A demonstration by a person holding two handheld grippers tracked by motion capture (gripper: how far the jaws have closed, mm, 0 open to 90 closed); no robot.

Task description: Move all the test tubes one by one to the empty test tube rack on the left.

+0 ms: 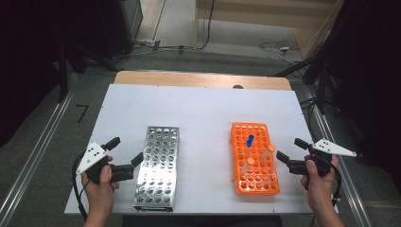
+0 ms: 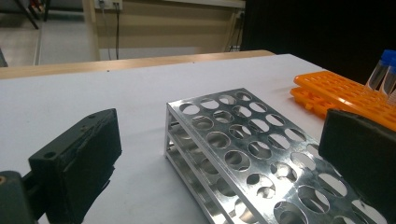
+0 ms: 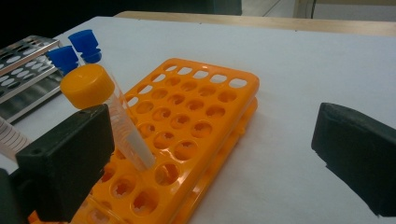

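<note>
Racks (image 1: 156, 166) (metal, orange (image 1: 254, 158)) sit between spread grippers.

Even overhead light, soft focus, dark room edges

In the high view the white table sheet (image 1: 203, 113) is brightly and evenly lit, while both upper corners of the room fall to near black; shadows under the perforated silver metal rack (image 1: 157, 168) and the orange plastic tube rack (image 1: 254, 158) are faint and short. The whole view is slightly soft and low in detail. In the left gripper view the metal rack's top plate (image 2: 261, 149) throws pale glare, and the near black jaws are blurred. In the right gripper view the orange-capped clear tube (image 3: 100, 105) is fairly sharp, while the blue-capped tubes (image 3: 74, 51) and far table edge go soft.
</note>
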